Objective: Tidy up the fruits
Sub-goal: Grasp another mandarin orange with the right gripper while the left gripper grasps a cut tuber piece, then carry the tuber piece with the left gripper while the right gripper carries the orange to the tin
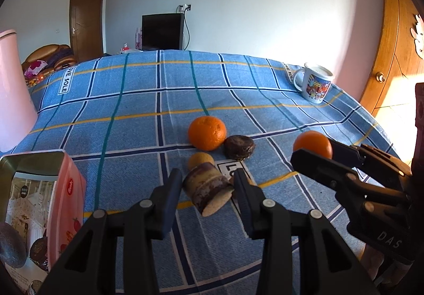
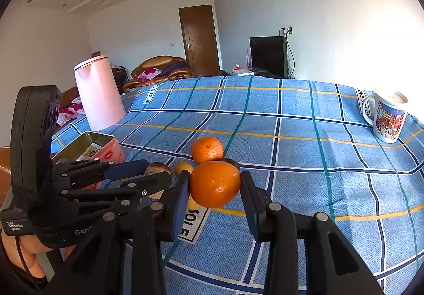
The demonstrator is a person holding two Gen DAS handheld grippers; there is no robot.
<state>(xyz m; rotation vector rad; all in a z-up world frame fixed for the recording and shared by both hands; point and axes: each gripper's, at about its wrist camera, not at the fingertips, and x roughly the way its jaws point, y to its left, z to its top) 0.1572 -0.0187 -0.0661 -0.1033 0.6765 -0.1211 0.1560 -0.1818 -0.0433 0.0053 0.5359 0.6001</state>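
My left gripper (image 1: 208, 186) is shut on a brown and tan fruit piece (image 1: 208, 190), held tilted above the blue checked cloth (image 1: 132, 98). My right gripper (image 2: 215, 185) is shut on an orange (image 2: 215, 184); the same orange shows in the left wrist view (image 1: 312, 144) at the right. On the cloth lie another orange (image 1: 207, 132), a dark brown fruit (image 1: 239, 147) and a small yellow fruit (image 1: 200, 159), close together. An open pink tin (image 1: 39, 205) stands at the left and holds dark fruits (image 1: 12, 247).
A pink kettle (image 2: 99, 97) stands at the far left of the table. A printed white mug (image 2: 387, 117) stands at the far right corner. A dark screen (image 2: 269, 56), a brown door (image 2: 200, 40) and a sofa (image 2: 156, 72) are behind the table.
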